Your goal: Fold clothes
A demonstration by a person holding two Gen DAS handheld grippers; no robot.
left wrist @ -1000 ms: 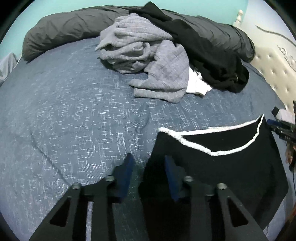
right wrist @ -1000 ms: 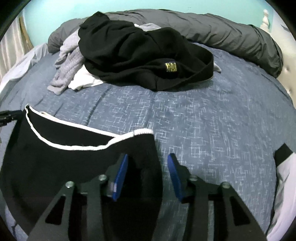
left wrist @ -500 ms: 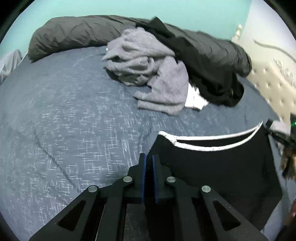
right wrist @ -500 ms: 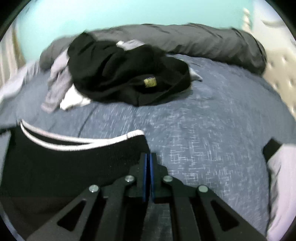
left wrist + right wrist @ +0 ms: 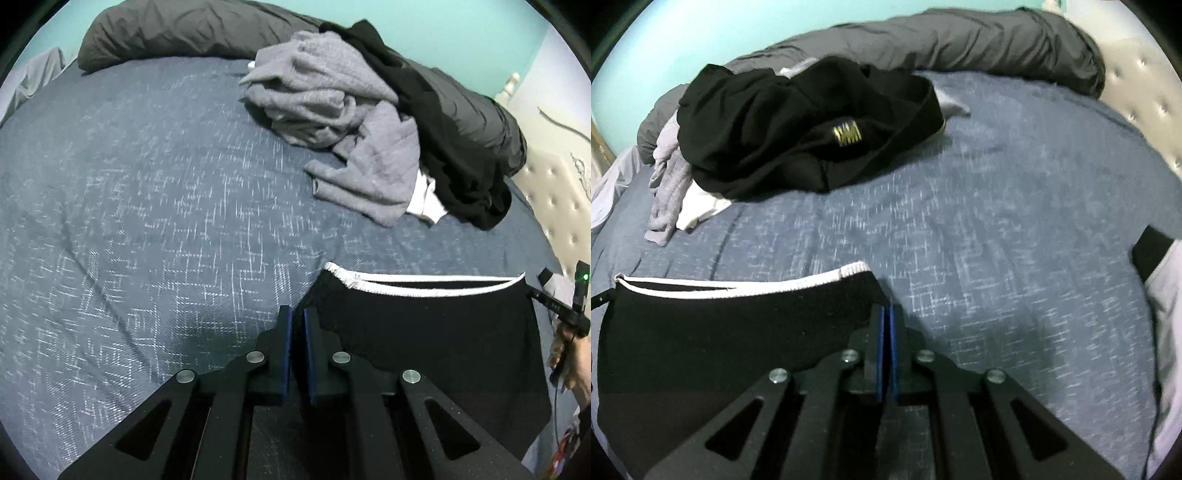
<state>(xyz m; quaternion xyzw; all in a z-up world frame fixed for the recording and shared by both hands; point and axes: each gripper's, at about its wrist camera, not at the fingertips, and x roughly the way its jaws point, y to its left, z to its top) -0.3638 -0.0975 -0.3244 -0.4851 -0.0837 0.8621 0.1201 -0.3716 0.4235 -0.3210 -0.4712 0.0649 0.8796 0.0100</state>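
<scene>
L fingers [image 5: 298,325] and R fingers [image 5: 886,321] both clamped on the black garment [image 5: 424,332], one corner each, white-trimmed edge stretched between them over the bed [image 5: 147,221]. Keep tension even, lower together w/o sag.

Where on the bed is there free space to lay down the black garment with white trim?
Free: the blue bedspread left of the black garment, up to the grey duvet roll; also the stretch right of the right gripper. Crowded: the clothes pile.
</scene>
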